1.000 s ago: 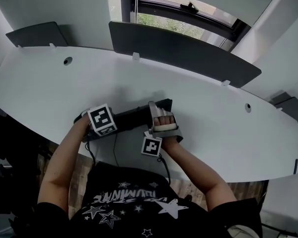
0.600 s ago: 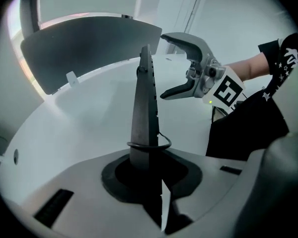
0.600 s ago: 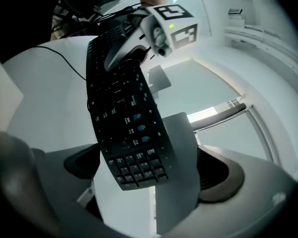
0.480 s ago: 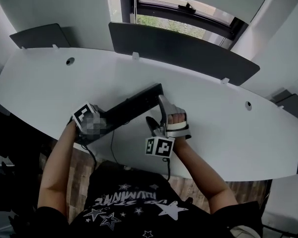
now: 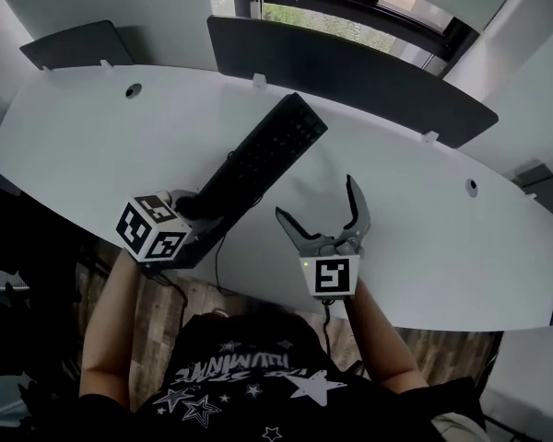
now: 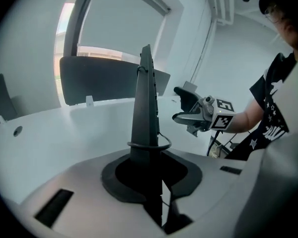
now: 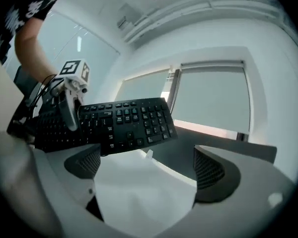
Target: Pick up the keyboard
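Note:
The black keyboard (image 5: 258, 159) is off the white desk (image 5: 83, 155) and slants up and away from me. My left gripper (image 5: 195, 208) is shut on its near end. In the left gripper view the keyboard (image 6: 145, 98) shows edge-on, rising from between the jaws, with its cable looped round it. My right gripper (image 5: 316, 199) hangs to the right of the keyboard, apart from it, jaws wide open and empty. In the right gripper view the keyboard (image 7: 124, 123) shows its keys beyond the open pads (image 7: 211, 170), with the left gripper (image 7: 69, 90) clamped on its left end.
A dark divider panel (image 5: 350, 67) runs along the desk's far edge, with a window behind. Two cable holes (image 5: 134, 90) (image 5: 471, 189) sit in the desktop. The keyboard cable (image 5: 215, 263) hangs down over the desk's near edge by my body.
The keyboard lay flat at the desk's near edge under both grippers. The left gripper has now raised and tilted it; the right gripper has let go, rolled, and risen open to the right.

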{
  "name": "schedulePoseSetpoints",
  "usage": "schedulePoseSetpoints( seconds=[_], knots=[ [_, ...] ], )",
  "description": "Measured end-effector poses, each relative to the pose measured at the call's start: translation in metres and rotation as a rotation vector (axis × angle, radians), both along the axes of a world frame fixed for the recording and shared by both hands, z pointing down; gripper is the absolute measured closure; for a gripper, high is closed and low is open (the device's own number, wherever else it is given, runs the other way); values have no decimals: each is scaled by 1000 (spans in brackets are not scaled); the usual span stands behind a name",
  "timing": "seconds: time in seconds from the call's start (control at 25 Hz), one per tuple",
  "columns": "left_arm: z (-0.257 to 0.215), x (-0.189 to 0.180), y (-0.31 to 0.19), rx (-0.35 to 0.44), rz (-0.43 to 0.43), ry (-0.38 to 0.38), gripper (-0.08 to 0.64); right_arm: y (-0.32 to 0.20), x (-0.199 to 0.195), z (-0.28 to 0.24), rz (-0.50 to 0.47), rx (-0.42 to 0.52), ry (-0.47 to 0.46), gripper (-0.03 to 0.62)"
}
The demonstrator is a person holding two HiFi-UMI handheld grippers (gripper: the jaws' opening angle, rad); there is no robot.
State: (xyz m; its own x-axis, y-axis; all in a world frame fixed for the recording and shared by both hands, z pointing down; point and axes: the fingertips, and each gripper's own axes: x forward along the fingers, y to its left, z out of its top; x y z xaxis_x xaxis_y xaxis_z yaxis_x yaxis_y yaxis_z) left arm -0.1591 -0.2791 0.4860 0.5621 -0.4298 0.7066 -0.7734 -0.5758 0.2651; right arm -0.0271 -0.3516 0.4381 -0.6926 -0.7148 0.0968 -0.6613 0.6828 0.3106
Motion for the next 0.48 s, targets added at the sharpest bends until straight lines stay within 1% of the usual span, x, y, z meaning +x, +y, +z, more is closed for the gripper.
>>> schedulePoseSetpoints(
  seconds=[0.04,0.12,0.28,0.32,0.36,0.4,0.48],
  knots=[
    [-4,4,0,11,-23,24,488,-3,5,-1,20,-33,-43,28],
    [-10,11,3,25,-53,71,488,-10,14,0,69,-85,-104,77],
    [-12,12,11,63,-77,92,488,-13,26,3,162,-156,-180,164],
    [-11,11,13,71,-83,99,488,-11,30,2,185,-162,-213,223],
    [-11,11,16,77,-90,111,488,-10,35,-1,207,-164,-256,318],
    [-12,10,19,79,-99,126,488,-7,39,-4,229,-166,-298,389],
    [-12,10,30,82,-122,156,488,3,48,-10,270,-179,-359,427]
  ],
)
